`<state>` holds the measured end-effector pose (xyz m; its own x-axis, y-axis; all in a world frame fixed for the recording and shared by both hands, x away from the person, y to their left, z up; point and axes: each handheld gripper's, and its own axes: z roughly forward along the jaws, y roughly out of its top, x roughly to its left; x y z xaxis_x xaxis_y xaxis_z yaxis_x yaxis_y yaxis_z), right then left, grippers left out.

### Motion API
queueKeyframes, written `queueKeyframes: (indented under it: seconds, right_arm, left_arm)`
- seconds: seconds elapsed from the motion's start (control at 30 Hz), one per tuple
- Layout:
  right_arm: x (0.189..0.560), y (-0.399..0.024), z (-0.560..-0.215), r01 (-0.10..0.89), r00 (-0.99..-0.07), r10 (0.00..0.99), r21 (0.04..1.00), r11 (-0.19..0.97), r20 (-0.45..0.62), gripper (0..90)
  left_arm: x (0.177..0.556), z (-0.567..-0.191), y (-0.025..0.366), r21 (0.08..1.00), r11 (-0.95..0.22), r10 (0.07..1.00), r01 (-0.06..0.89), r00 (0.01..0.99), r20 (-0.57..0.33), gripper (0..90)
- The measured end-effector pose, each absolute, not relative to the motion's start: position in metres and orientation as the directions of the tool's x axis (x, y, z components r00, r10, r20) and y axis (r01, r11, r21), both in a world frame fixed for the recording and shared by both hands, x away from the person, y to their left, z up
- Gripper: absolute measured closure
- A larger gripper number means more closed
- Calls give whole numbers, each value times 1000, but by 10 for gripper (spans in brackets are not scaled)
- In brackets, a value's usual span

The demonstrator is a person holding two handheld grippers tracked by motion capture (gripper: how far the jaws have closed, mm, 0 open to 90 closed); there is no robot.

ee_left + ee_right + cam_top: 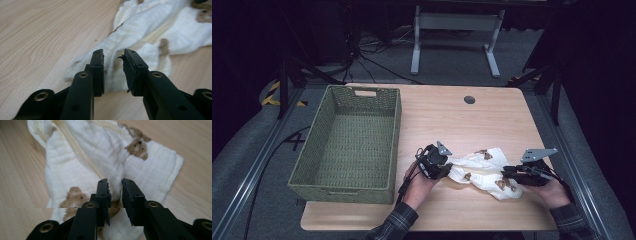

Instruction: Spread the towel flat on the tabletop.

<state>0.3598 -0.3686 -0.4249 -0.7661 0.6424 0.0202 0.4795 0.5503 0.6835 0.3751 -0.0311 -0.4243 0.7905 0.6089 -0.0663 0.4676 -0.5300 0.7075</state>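
Note:
A crumpled white cloth (482,170) printed with brown bears lies on the wooden table (452,115) near its front edge. My left gripper (447,170) is at the cloth's left end and my right gripper (507,175) at its right end. In the left gripper view the jaws (113,58) stand a little apart over a fold of the cloth (140,32), and the pads do not press on it. In the right gripper view the jaws (115,185) also show a narrow gap, with the cloth (100,147) lying under and past them.
A green woven basket (397,135) stands on the left half of the table with nothing in it. A round cable hole (469,99) sits near the table's far edge. Beyond the table are a white desk frame (455,30) and floor cables.

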Motion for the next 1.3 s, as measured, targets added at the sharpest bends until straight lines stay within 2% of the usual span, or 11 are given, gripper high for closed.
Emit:
queueKeyframes:
  seconds: [0.1,0.37,0.7,0.87,0.93,1.07,1.13,1.3]
  right_arm:
    - [352,-367,-417,454,-785,618,714,533,38,701]
    - [332,-352,-425,426,-839,541,693,582,61,680]
    - [320,-354,-434,416,-859,507,670,615,68,652]
    - [320,-346,-445,412,-869,493,616,671,45,636]
    - [320,-344,-446,402,-871,490,609,683,26,659]
    - [321,-346,-446,406,-868,496,606,684,22,800]
    - [322,-347,-445,414,-867,497,611,675,40,834]
    - [323,-353,-436,407,-868,494,644,648,51,844]
  left_arm:
    - [362,-419,-35,711,-542,588,448,807,-61,673]
    - [343,-421,-53,712,-595,481,374,875,-58,676]
    - [346,-439,-79,664,-663,443,346,896,-24,672]
    - [352,-452,-87,629,-694,452,350,892,3,692]
    - [353,-452,-88,617,-709,441,342,898,9,734]
    - [355,-452,-86,616,-709,446,342,895,15,858]
    - [355,-449,-84,618,-705,440,348,898,-4,872]
    - [351,-436,-72,660,-663,438,354,898,-41,876]
